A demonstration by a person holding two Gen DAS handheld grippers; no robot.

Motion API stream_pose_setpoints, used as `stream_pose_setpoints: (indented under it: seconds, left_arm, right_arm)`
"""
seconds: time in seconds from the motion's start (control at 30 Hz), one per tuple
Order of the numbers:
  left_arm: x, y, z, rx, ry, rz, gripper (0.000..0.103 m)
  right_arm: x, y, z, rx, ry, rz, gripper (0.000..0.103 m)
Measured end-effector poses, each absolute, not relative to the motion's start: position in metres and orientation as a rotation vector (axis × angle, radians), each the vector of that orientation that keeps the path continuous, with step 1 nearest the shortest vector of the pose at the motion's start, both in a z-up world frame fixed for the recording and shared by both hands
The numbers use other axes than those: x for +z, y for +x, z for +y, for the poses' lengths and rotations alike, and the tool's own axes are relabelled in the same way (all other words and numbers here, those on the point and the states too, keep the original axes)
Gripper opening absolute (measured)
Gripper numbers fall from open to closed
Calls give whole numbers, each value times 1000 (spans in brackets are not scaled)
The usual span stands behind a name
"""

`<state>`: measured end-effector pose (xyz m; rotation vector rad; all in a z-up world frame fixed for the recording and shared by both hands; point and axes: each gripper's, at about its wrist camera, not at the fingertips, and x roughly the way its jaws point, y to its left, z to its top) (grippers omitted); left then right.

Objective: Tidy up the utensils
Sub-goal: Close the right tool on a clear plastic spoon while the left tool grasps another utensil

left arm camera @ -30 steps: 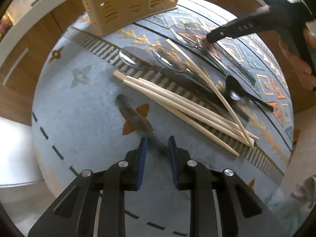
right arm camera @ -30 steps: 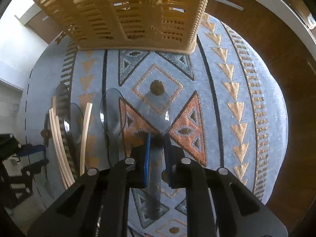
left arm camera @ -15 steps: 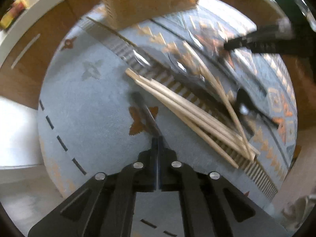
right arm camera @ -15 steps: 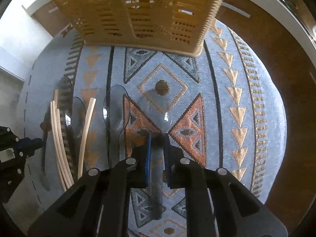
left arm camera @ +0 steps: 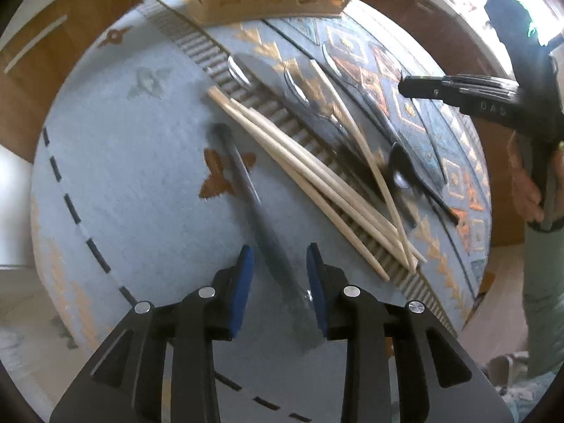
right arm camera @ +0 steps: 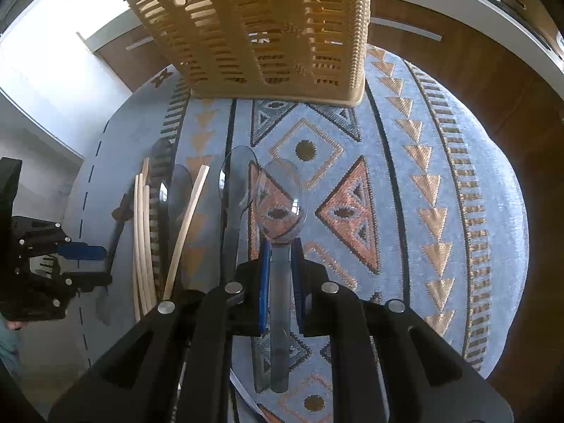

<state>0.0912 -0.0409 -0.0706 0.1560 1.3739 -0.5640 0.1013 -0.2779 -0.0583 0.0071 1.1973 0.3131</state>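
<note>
Slatted beige utensil basket stands at the far edge of the round table under a patterned blue cloth; all places below are taken from that basket. Right gripper sits in front of the basket's near wall, jaws narrow and clamped on the handle of a clear plastic spoon, whose bowl points toward the basket and is tilted up off the cloth. Just left of that spoon another clear spoon lies flat, bowl likewise toward the basket. Farther left of the basket's front, a bundle of wooden chopsticks lies slanted across the striped band of the cloth, one stick crossing the others. A black spoon rests beside the chopsticks' near ends, farther from the basket. Left gripper is well short of the basket, jaws just opened to a moderate gap; a dark, blurred utensil handle runs between the blue pads, and neither pad presses on it
</note>
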Motion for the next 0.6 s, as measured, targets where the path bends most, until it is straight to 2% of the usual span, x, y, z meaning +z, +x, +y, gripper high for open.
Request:
stream_pose_setpoints:
  seconds: [0.1,0.17,0.27,0.4,0.6]
  left_arm:
    - [-73,91,-52,-509,250,1404,26]
    - [-74,87,-62,-460,346,1402,16]
    - [-75,82,-70,-422,393,1391,13]
    - [-64,74,-58,-426,272,1298,0]
    - [-55,66,-30,-476,100,1224,0]
  right_arm:
    - [-56,110,-271,321,-4,1208,10]
    - [-57,113,-267,324,-14,1211,10]
    - [-54,112,-262,342,-9,1192,10]
    - [-44,105,-263,370,19,1140,10]
    - [-20,89,-269,408,32,1036,10]
